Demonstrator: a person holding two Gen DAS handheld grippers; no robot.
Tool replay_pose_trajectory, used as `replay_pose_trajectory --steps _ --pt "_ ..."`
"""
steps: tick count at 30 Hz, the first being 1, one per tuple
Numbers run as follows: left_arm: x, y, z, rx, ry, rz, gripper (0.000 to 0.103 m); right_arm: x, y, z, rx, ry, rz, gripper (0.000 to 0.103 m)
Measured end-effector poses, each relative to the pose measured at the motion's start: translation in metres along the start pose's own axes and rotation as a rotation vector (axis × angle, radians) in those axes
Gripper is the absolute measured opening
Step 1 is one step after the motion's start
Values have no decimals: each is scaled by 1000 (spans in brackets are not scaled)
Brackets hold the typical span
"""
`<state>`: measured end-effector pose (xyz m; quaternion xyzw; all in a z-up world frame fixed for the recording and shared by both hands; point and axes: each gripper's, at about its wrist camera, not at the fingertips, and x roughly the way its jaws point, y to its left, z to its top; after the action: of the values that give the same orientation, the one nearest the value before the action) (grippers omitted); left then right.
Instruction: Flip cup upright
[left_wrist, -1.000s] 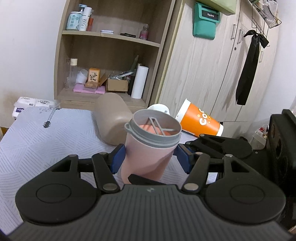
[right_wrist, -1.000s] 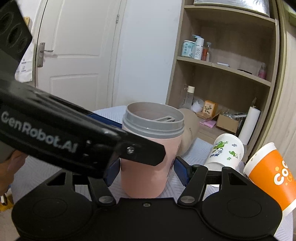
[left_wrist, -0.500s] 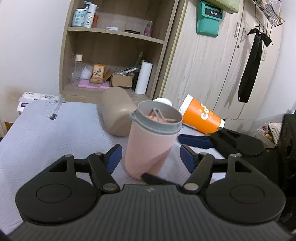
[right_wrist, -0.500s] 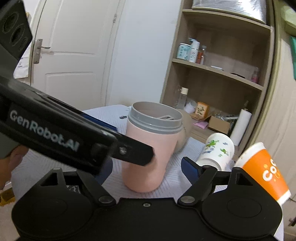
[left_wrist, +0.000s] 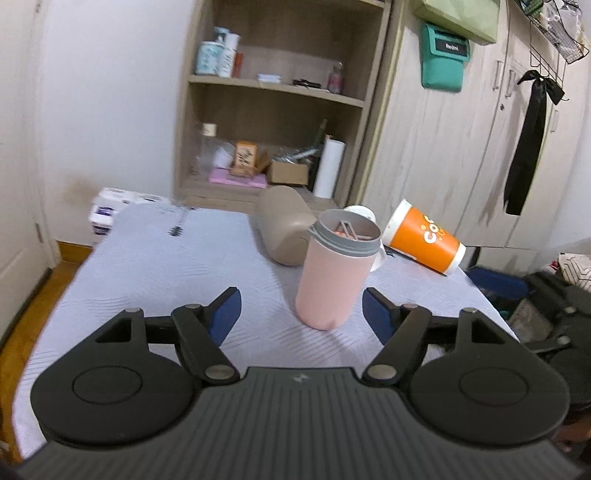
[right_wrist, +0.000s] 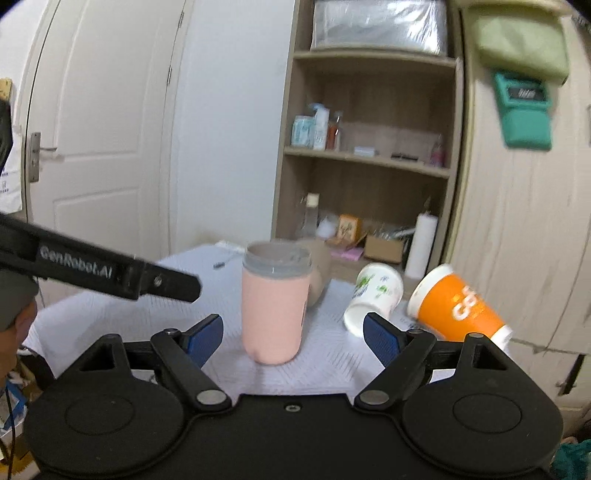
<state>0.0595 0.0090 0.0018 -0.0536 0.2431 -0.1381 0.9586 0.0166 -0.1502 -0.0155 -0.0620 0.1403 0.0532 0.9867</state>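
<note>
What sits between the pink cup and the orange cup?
A white paper cup lies on its side between the pink cup and the orange cup, clearest in the right wrist view.

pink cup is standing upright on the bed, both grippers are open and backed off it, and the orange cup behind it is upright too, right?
One detail is off: the orange cup lies on its side, not upright, as the left wrist view shows. The rest holds: the pink cup stands upright, and the left gripper and right gripper are both open, clear of it.
</note>
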Motion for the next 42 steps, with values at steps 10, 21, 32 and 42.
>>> replay_pose_trajectory --steps 10,21,32,42 --pt "-54 2 -2 1 -55 48 75 -48 13 6 39 -55 -76 89" --pt "-70 -1 -3 26 -58 96 83 -63 16 13 52 -38 -121 90" --pt "-71 0 -4 35 -51 114 94 -58 13 20 90 -3 -166 103" --pt "-69 -1 -5 47 -41 127 101 -55 12 15 96 21 -189 103"
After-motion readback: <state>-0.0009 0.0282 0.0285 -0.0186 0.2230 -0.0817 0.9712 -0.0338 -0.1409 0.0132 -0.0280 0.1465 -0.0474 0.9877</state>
